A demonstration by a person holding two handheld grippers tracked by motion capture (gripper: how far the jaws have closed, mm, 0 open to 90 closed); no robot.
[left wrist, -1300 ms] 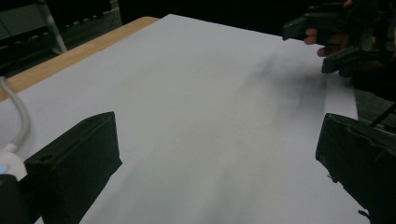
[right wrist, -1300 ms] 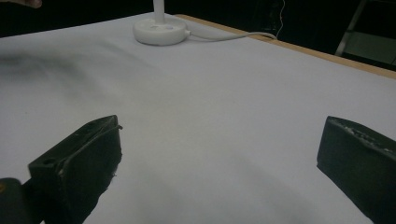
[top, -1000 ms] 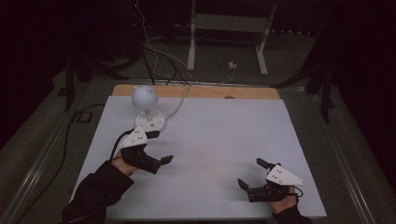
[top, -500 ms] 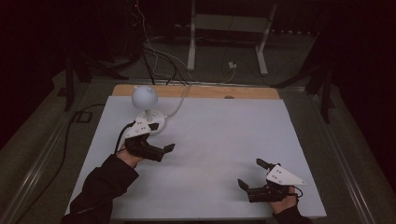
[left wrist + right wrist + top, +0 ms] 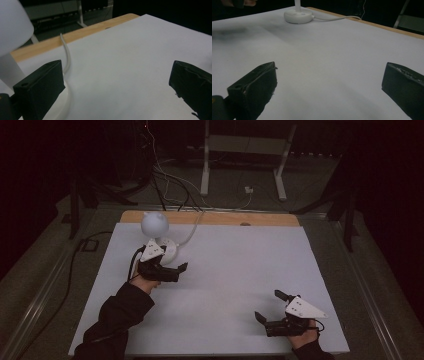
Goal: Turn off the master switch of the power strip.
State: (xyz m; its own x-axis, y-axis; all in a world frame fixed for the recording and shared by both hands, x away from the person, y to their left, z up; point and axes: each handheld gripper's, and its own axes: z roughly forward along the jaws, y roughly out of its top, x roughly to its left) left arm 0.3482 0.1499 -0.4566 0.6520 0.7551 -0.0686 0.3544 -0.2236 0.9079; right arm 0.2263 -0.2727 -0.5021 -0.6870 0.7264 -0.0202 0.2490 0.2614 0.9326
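A white lamp with a round shade (image 5: 154, 224) stands on its round base (image 5: 169, 250) at the far left of the white table sheet (image 5: 235, 265). My left gripper (image 5: 177, 262) is open right beside the base, its jaws pointing right, nothing between them. In the left gripper view the shade (image 5: 12, 22), stem (image 5: 8, 70) and cable (image 5: 66, 52) sit just past the left jaw of the left gripper (image 5: 116, 75). My right gripper (image 5: 269, 306) rests open near the front right edge. In the right gripper view its jaws (image 5: 329, 80) are wide apart over bare sheet, the lamp base (image 5: 298, 16) far ahead.
The lamp's white cable (image 5: 192, 227) runs over the wooden back edge (image 5: 210, 217) of the table to the floor. A metal stand (image 5: 245, 160) and dark cables (image 5: 165, 185) lie behind the table. A person's dark sleeve (image 5: 117, 315) comes in at the front left.
My left gripper has moved forward and slightly right, from the middle left of the sheet up to the lamp base. The right gripper has stayed put.
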